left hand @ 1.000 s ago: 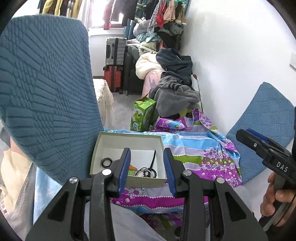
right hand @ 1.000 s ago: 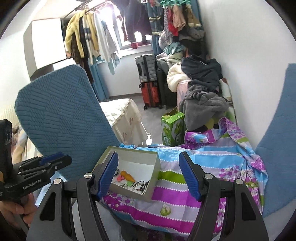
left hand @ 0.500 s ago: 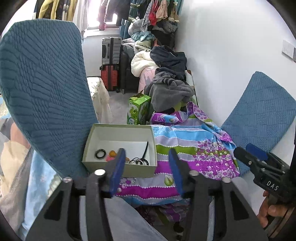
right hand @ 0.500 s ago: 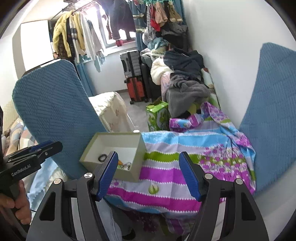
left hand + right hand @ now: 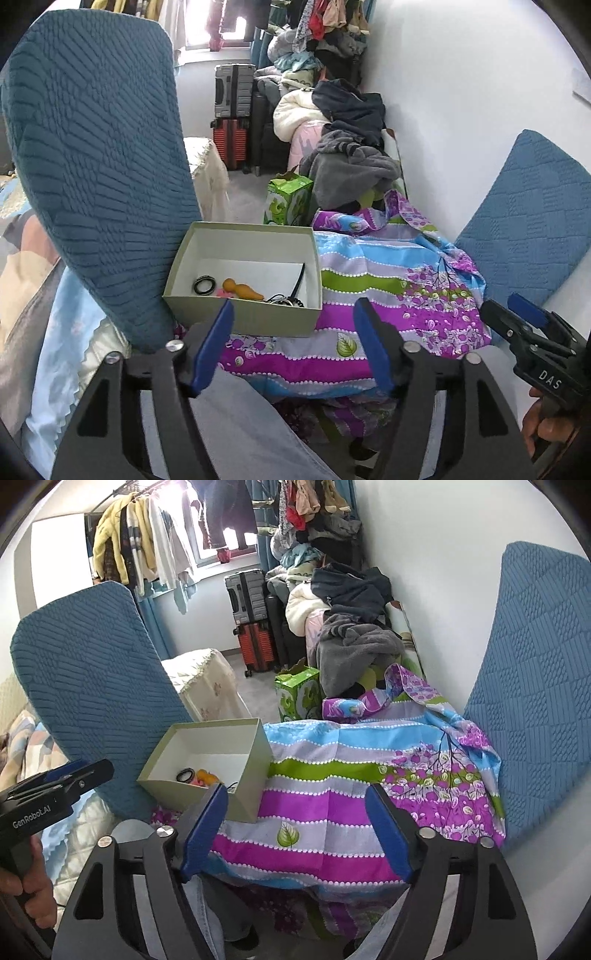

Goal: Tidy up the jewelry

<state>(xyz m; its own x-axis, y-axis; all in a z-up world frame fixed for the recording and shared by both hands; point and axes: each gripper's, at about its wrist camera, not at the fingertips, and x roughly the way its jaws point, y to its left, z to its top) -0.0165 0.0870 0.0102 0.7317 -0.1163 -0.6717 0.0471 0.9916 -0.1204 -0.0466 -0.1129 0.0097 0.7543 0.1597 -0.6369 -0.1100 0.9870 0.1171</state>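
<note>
Both claws, left claw point(image 5: 293, 343) and right claw point(image 5: 295, 830), hang spread wide and empty. The jewelry sits in the open cardboard box point(image 5: 243, 317) on the striped cloth point(image 5: 388, 291). A reach into that tangle risks snagging the black cord point(image 5: 298, 282) or tipping the box. Legible writing: "DAS", "GenRobot.AI".
</note>
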